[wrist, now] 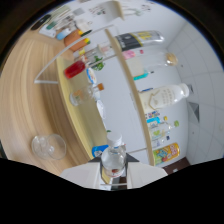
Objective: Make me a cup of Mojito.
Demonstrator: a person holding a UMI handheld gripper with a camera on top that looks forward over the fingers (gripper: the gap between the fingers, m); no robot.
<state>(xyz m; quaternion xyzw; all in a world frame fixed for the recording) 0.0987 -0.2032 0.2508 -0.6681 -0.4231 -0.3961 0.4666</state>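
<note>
My two white fingers (114,176) are closed against the sides of a clear plastic bottle with a pale cap (114,156); both press on its body, so I have it held. The whole view is rolled well over: the light wooden counter (25,100) runs up one side and the white shelf wall (165,75) up the other, so I judge the bottle to be tipped away from upright, its long axis pointing straight ahead along my fingers with the cap farthest from me.

What the coming pour turns on is where the clear empty drinking glass (48,146) lies. It stands on the counter off to the side of my fingers, near but not in line with the bottle's neck. A second clear stemmed glass (80,96) sits farther along the counter, beyond it. I would have to swing the neck across to the nearer glass before tipping further.
</note>
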